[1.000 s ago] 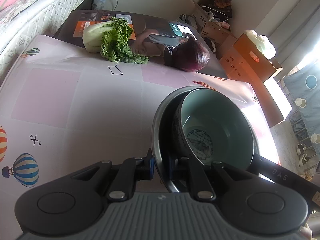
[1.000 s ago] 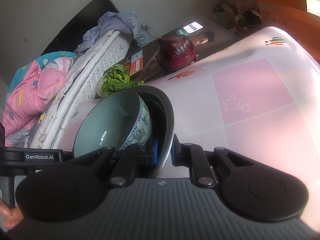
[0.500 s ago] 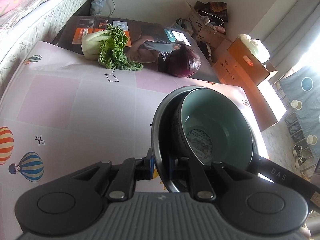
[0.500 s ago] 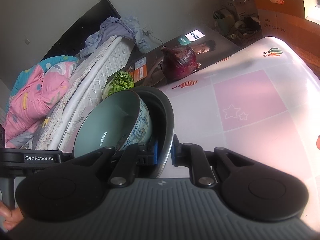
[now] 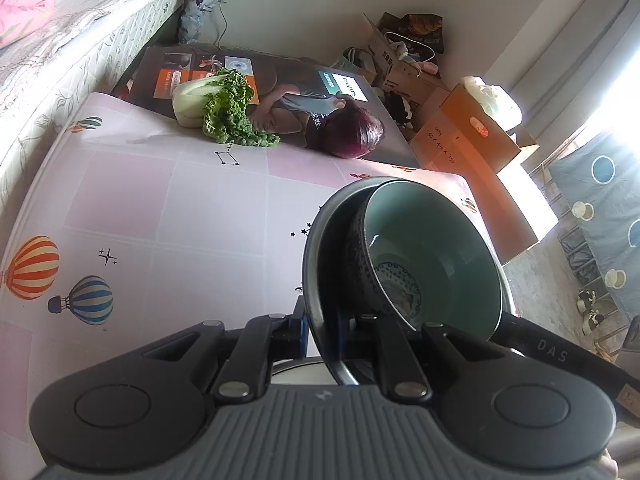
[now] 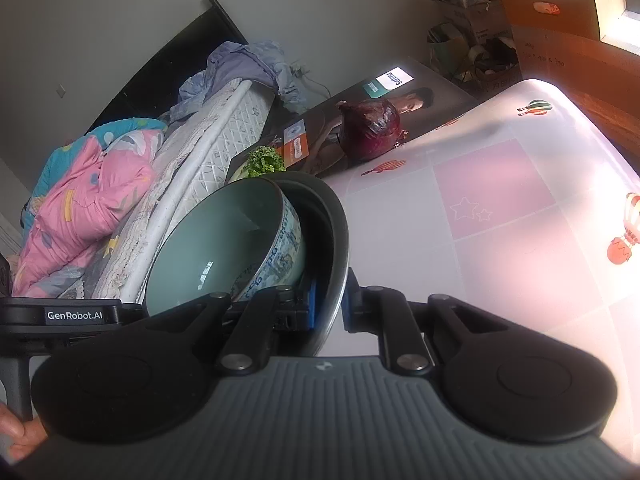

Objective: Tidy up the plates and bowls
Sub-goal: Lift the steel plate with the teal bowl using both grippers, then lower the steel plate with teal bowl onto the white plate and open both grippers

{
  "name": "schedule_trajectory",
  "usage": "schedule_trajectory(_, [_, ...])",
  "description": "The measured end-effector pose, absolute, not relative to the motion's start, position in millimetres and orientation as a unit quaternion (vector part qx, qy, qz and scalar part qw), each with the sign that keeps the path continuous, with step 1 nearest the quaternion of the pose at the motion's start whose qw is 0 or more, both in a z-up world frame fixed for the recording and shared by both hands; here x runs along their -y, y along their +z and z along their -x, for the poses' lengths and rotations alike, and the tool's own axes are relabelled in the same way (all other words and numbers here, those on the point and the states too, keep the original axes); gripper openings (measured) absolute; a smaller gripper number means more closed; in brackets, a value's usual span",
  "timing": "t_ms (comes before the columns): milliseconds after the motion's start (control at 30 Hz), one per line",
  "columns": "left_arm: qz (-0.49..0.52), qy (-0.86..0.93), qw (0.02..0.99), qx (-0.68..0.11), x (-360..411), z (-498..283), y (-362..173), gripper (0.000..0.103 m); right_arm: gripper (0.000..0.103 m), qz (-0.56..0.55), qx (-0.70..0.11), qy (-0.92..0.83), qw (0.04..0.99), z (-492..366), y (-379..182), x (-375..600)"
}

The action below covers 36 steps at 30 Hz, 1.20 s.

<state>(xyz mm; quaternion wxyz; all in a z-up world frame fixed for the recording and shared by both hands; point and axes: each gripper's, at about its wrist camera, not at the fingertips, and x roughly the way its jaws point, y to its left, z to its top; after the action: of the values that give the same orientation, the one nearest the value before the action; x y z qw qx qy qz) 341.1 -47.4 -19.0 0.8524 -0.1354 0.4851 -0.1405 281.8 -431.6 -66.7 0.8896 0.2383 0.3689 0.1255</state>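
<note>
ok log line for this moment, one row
left gripper: shut on dark plate rim | right gripper: shut on opposite rim | teal bowl on plate | plate above table

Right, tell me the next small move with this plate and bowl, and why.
Probably keep both lifting evenly: the left hand-held gripper and right hand-held gripper pinch opposite rims of the dark plate, and the loose teal bowl already leans to one side.

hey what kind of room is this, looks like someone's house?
Most likely a bedroom at home, used partly for storage: a mattress with a pink quilt runs beside the balloon-print table, and cardboard boxes pile up in the corner.
</note>
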Motion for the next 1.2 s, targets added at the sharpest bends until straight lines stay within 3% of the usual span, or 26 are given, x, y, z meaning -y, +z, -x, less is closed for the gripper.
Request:
schedule_trajectory(700, [0.143,-0.127,0.837,-0.513,6.4,-236.9,-40.2,0.012,0.012,-0.246,-0.420,0.137,0.863,-172.5,-91.2,393.9])
schedule_trajectory(1200, [0.151,-0.130,0.828,-0.524,-5.1,-210.7,-57.6,0.015,0.011,-0.184,-0.430,0.132,0.874,-150.9,-98.2,375.3])
